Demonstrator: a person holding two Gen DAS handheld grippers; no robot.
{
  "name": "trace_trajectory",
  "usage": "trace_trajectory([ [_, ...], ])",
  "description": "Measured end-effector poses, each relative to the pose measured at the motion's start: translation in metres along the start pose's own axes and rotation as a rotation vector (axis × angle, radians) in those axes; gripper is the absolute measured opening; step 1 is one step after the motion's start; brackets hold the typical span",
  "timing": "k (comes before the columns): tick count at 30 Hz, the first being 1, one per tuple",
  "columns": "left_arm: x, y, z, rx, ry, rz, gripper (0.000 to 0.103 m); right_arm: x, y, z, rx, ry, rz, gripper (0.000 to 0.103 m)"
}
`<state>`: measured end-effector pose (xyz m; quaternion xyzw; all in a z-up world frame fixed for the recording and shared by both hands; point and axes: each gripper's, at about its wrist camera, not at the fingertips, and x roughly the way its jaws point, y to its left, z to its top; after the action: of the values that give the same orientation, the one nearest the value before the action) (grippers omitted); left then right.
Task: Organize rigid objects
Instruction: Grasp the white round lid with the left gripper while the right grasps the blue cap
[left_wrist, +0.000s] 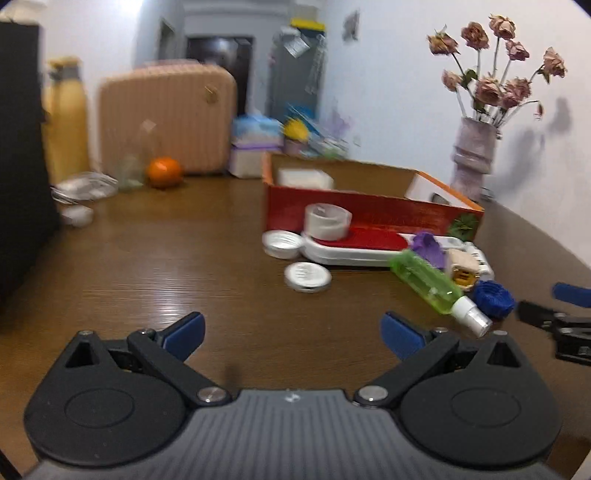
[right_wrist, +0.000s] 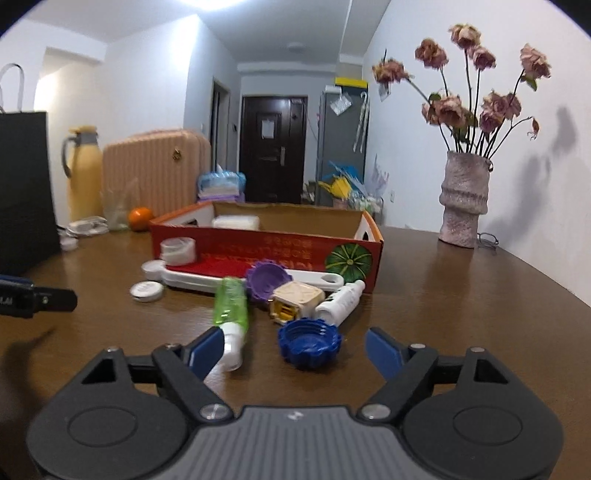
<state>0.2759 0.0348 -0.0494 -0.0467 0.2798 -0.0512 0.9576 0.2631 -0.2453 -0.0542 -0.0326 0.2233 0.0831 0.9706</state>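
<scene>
Jaws spread on both grippers, gripping nothing; blue cap (right_wrist: 309, 343) lies between the right gripper (right_wrist: 295, 350) jaws, clutter still outside the box (right_wrist: 266, 243).

White walls, dark door (right_wrist: 273, 147) at far end (ceiling light on), brown wood table (right_wrist: 461, 295).

Left gripper (left_wrist: 293, 334), jaws apart, hovers over the brown table (left_wrist: 166, 258).
</scene>
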Motion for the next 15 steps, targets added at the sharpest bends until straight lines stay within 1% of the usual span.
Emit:
trace_trajectory([
  [2,0.023,0.003,0.01,-0.017,0.065,-0.007,0.103,0.015,-0.003,0.005,-0.007,0.026,0.014,0.083],
  [3,0.034,0.004,0.016,-0.024,0.078,-0.009,0.102,0.023,-0.004,0.007,-0.012,0.042,0.028,0.083],
  [6,0.062,0.006,0.029,-0.009,0.091,-0.003,0.096,0.042,-0.002,0.009,-0.036,0.089,0.044,0.083],
  [7,0.071,0.006,0.033,-0.002,0.101,-0.003,0.091,0.046,-0.002,0.01,-0.038,0.105,0.039,0.082],
  [9,0.087,0.005,0.039,0.012,0.116,0.004,0.086,0.052,-0.005,0.011,-0.027,0.117,0.038,0.082],
  [11,0.098,0.001,0.042,0.036,0.117,0.029,0.081,0.058,-0.01,0.012,-0.006,0.134,0.031,0.081],
  [13,0.105,-0.002,0.044,0.073,0.107,0.023,0.081,0.066,-0.014,0.012,0.016,0.166,0.039,0.078],
  [14,0.108,-0.005,0.044,0.081,0.107,0.016,0.079,0.07,-0.016,0.012,0.026,0.187,0.048,0.076],
  [15,0.111,-0.006,0.044,0.088,0.108,0.01,0.078,0.074,-0.017,0.012,0.033,0.2,0.052,0.07],
])
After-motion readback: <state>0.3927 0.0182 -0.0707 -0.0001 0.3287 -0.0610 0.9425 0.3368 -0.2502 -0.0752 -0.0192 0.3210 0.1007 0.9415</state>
